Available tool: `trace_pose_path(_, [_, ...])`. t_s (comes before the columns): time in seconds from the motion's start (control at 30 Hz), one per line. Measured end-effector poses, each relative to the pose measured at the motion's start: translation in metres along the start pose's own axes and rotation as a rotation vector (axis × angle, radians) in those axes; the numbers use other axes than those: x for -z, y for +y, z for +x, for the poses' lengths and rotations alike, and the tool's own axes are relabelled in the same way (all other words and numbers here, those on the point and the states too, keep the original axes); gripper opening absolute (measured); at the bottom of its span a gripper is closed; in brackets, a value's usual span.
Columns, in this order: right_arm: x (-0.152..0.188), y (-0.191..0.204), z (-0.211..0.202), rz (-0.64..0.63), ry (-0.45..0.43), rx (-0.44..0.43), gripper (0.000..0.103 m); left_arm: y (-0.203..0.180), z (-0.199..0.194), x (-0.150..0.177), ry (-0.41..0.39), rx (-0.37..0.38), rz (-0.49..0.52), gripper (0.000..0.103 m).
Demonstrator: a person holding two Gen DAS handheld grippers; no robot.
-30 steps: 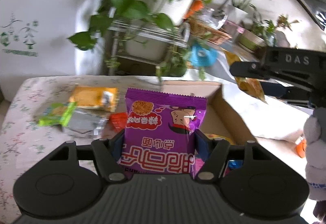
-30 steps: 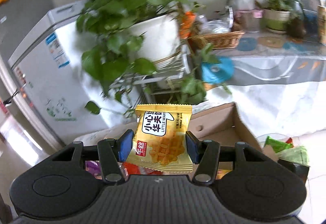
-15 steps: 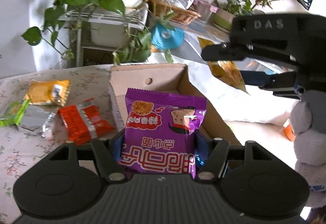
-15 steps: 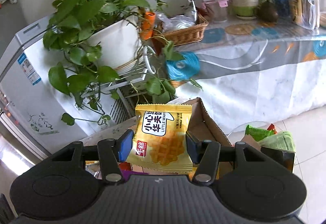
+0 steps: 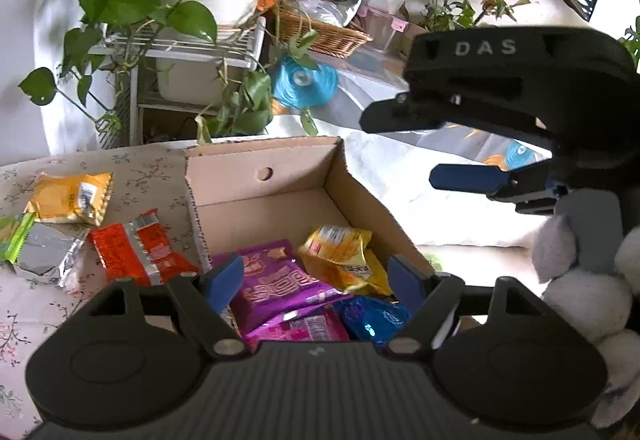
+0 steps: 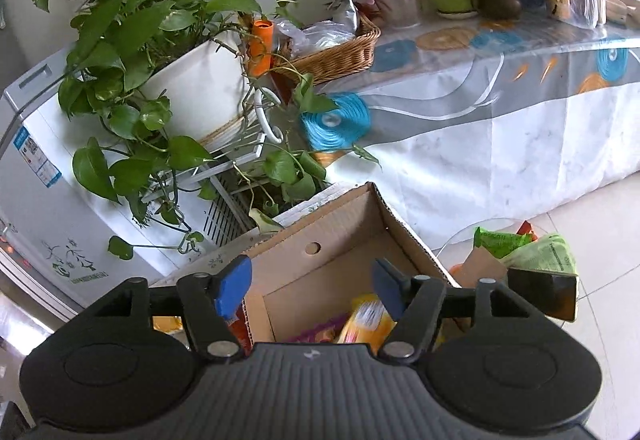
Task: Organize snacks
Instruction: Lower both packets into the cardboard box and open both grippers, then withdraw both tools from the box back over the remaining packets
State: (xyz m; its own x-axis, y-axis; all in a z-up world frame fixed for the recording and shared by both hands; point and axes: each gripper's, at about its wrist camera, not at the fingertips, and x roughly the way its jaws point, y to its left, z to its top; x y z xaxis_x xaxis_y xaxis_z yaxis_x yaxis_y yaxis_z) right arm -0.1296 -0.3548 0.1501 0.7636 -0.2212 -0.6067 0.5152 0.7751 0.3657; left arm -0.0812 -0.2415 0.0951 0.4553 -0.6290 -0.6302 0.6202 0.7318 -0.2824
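We held both grippers over the cardboard box [image 5: 280,179]; left gripper [image 5: 316,276] fingers wide, empty; right gripper [image 6: 312,280] likewise wide, empty; purple snack packet [image 5: 276,288] and yellow waffle packet [image 5: 340,244] lay inside, presumably for sorting; orange-red packet [image 5: 132,252] lay outside on the floral tablecloth [image 5: 132,167]

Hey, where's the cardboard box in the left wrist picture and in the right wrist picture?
Left wrist: the cardboard box sits center, open, snacks inside, beyond the fingers.
Right wrist: the cardboard box is lower center, between the fingers.
Shared landmark: the round hole in the box's far wall.
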Motion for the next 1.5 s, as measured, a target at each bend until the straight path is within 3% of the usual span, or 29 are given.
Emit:
trace_pose_path(0.77, [0.01,0.035,0.011,-0.108,0.03,-0.1,0.084,0.09,-0.037,0.01,0.0,-0.103,-0.109,0.08])
trace_pose_path(1.5, [0.043,0.101,0.036,-0.365,0.096,-0.224,0.085,0.213,-0.064,0.007,0.021,-0.32,-0.162,0.084])
